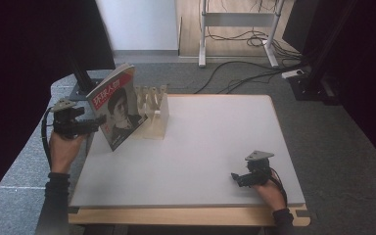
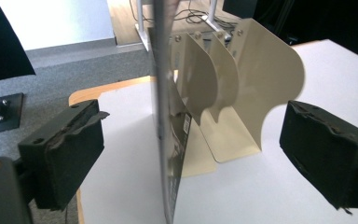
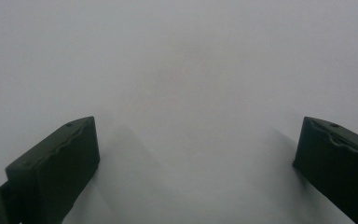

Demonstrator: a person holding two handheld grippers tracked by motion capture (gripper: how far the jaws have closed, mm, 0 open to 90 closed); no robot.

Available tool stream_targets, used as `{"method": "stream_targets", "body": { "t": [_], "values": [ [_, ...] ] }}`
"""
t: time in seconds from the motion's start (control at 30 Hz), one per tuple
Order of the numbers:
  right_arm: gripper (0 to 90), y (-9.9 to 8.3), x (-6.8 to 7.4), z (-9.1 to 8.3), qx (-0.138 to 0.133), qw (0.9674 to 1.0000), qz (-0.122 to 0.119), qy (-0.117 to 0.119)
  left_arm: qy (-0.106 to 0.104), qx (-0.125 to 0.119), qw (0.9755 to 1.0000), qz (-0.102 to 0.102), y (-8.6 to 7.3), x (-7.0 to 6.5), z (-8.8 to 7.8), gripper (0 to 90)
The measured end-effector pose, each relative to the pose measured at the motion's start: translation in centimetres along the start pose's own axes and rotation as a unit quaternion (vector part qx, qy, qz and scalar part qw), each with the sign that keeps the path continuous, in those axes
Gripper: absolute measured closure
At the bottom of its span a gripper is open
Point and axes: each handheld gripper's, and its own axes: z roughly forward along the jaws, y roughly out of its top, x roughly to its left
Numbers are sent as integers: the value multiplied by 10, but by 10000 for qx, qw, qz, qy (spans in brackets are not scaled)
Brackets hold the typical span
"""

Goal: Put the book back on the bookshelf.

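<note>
A magazine (image 1: 120,110) with a portrait on its cover stands tilted on its lower edge at the table's back left, against a cream metal file rack (image 1: 154,110). My left gripper (image 1: 97,128) is at the magazine's left edge. In the left gripper view the magazine (image 2: 165,140) runs edge-on between the jaws, which stand wide apart with a gap on both sides, and the rack's curved dividers (image 2: 261,79) rise just behind it. The left gripper (image 2: 196,149) is open. My right gripper (image 1: 236,177) rests low near the table's front right, and in its own view the right gripper (image 3: 191,163) is open over bare white tabletop.
The white tabletop (image 1: 215,147) sits on a wooden board whose edge shows along the front. A dark monitor stand (image 1: 81,81) rises off the table's back left corner. Cables and a desk frame (image 1: 235,29) lie on the floor beyond.
</note>
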Motion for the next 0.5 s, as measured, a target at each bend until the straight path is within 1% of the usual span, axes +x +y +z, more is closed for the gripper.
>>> {"method": "stream_targets", "body": {
  "t": [0.1, 0.2, 0.37, 0.5],
  "values": [
    [0, 0, 0, 0, 3, 10000, 6, 1, 28, 21, 9999, 160, -5, -10, -7, 41],
    [0, 0, 0, 0, 2, 10000, 7, 2, -19, 54, 9996, 268, -11, -19, -14, 16],
    [0, 0, 0, 0, 1, 10000, 7, 0, -234, 107, 9992, 299, -24, -30, -19, 0],
    [0, 0, 0, 0, 5, 10000, 15, -1, -405, 120, 9986, 314, -37, -40, -17, 0]
  ]
}}
